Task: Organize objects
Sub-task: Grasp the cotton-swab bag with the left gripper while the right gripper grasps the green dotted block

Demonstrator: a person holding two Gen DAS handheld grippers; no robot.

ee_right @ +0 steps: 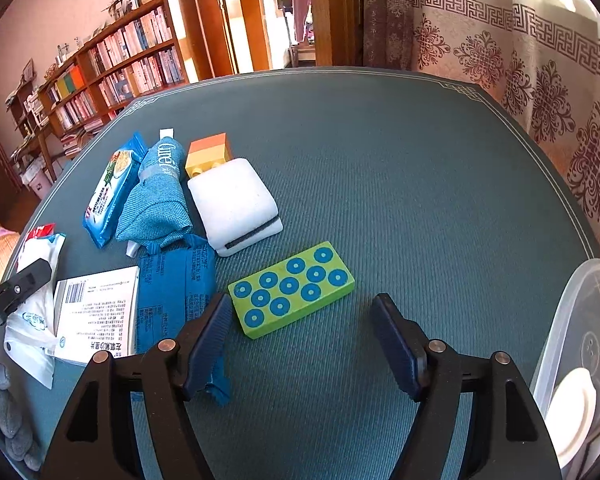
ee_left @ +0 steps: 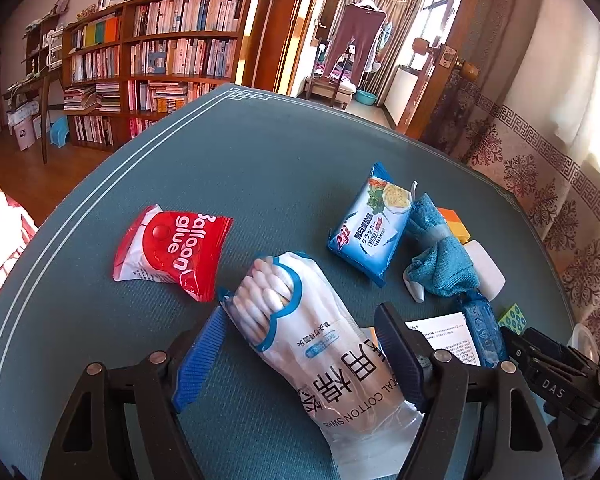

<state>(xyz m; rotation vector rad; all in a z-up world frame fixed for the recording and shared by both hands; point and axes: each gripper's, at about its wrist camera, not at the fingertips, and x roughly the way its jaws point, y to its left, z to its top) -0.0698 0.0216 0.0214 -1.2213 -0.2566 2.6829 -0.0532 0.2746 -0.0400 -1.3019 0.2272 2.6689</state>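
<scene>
Desk (ee_right: 380, 140): teal-green ribbed cover with thin pale double border lines; curtain (ee_right: 540, 60): cream with maroon floral medallions and a key-pattern band. Balloon glue packet (ee_left: 172, 252): red and white with white lettering; cotton swab bag (ee_left: 320, 344): clear/white with blue trim and dark print; cracker packet (ee_left: 376, 224): blue and white with a food picture; cloth (ee_right: 156, 204): teal woven with a grey band. Block (ee_right: 292, 290): lime green with blue ring dots; brick (ee_right: 208, 152): orange over yellow; sponge (ee_right: 236, 204): white with a dark stripe; wrapper (ee_right: 172, 292): dark blue with printed text; leaflet (ee_right: 96, 312): white with black text and barcode; container (ee_right: 572, 320): clear plastic.
</scene>
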